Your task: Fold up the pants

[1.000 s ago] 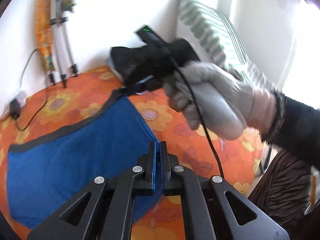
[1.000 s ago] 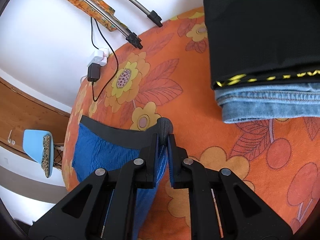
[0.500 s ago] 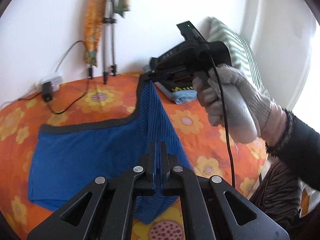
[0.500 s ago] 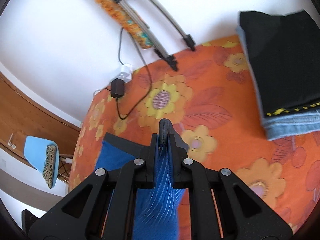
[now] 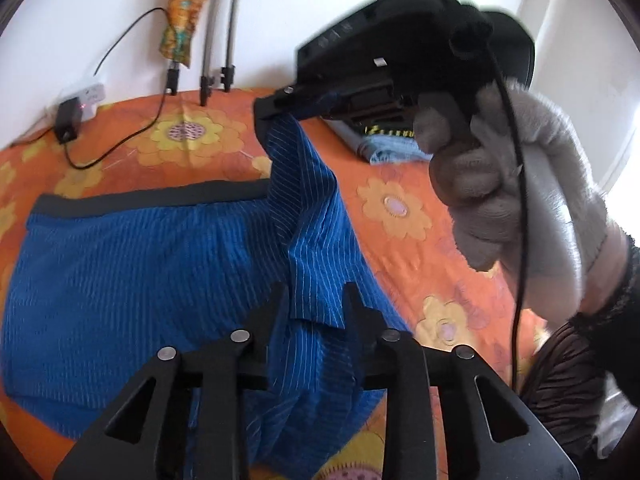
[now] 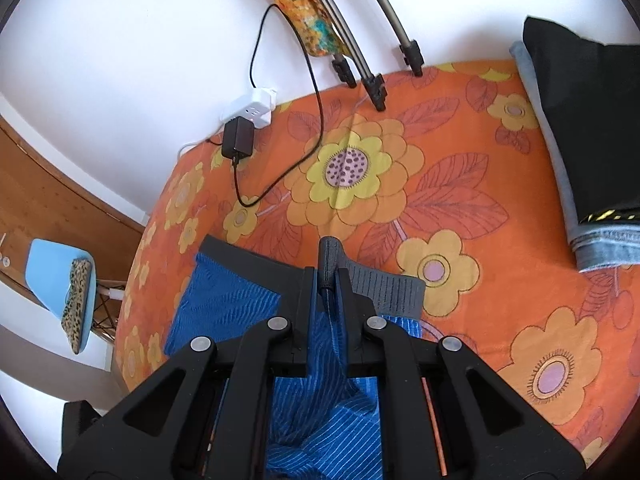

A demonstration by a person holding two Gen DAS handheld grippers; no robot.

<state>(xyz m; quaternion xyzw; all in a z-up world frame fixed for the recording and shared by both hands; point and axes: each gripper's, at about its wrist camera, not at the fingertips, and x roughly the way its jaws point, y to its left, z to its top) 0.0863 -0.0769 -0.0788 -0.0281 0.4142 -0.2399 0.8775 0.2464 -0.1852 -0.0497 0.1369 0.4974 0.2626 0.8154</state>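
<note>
You are in the middle of the fold: the blue pinstriped pants point(image 5: 132, 264) lie mostly flat on the orange flowered bedspread point(image 6: 460, 184), and one corner of them is lifted. Your right gripper point(image 6: 327, 280) is clamped on the dark waistband point(image 6: 384, 286), which stands up between its jaws; in the left wrist view that same gripper sits at about 1 o'clock, held in your gloved right hand point(image 5: 516, 184), with the fabric hanging from it in a steep ridge. Your left gripper point(image 5: 318, 300) has its jaws apart, and a loose edge of blue cloth lies between them, gripped by nothing. The next move, as I judge it, calls for you to close the left gripper on that lower edge so both ends of the flap are held, then carry the flap toward 9 o'clock over the flat half and match the waistband ends. Keep clear of the folded black and denim stack point(image 6: 592, 152) at 3 o'clock and the charger cable point(image 6: 288, 176) near 11 o'clock.
</note>
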